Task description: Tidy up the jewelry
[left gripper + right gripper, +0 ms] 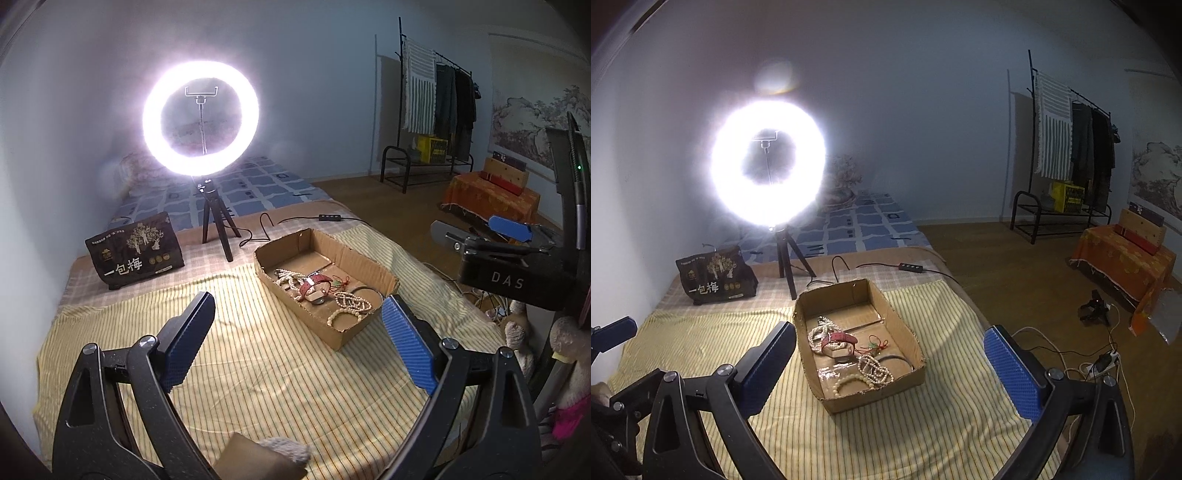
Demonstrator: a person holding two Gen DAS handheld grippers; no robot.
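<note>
A shallow cardboard box (384,275) (908,343) sits on the yellow striped cloth (240,369) (942,424). Inside lie several pieces: white bead strands (352,301) (875,369), a bead bracelet (341,315) (846,382), a red watch strap (314,286) (838,338), and a red cord with a green charm (338,282) (875,345). My left gripper (299,332) is open and empty, held above the cloth in front of the box. My right gripper (890,365) is open and empty, above the box's near end. The right gripper also shows at the right of the left wrist view (509,229).
A lit ring light (201,118) (768,164) on a small tripod stands behind the box, its cable and switch (330,218) (910,266) trailing right. A dark snack bag (135,251) (716,277) stands back left. Floor, clothes rack (436,110) and cables (1100,362) lie right.
</note>
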